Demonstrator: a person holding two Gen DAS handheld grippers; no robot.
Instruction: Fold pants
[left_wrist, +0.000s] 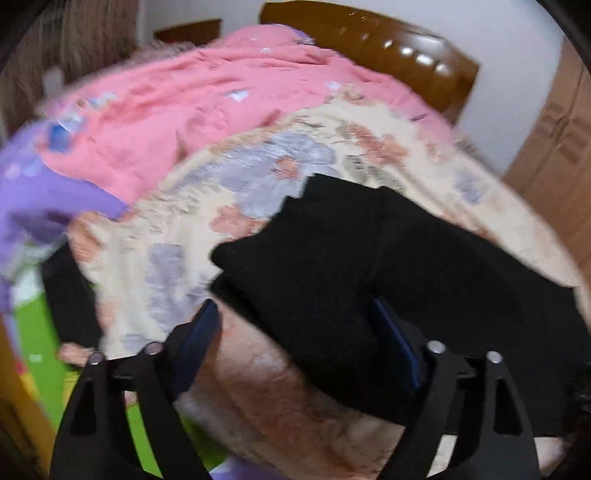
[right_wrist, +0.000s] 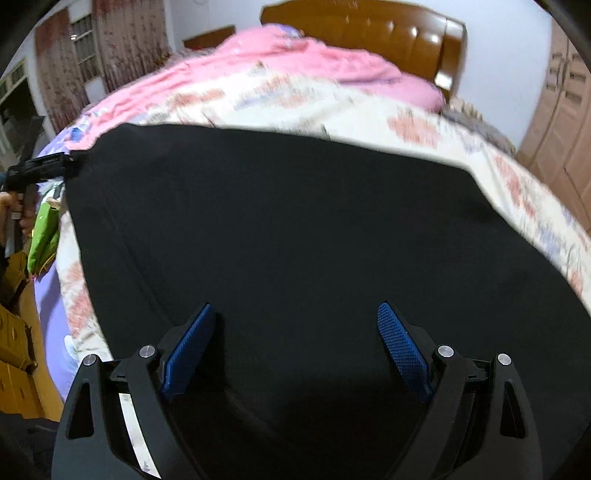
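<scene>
Black pants (right_wrist: 277, 240) flat on bed's floral quilt (left_wrist: 166, 266), pink blanket (left_wrist: 166, 110) beyond; L tongs (left_wrist: 295, 332) apart over folded edge, nothing gripped; R tongs (right_wrist: 295, 332) apart above cloth, empty; next: nip both layers at corners, lift evenly, keep edges aligned.

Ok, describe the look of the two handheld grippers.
Both match: the left gripper and right gripper have matte black triangular arms with cut-out slots, silver round pivot pins and blue textured pads. A white strip runs along the right gripper's left arm.
</scene>
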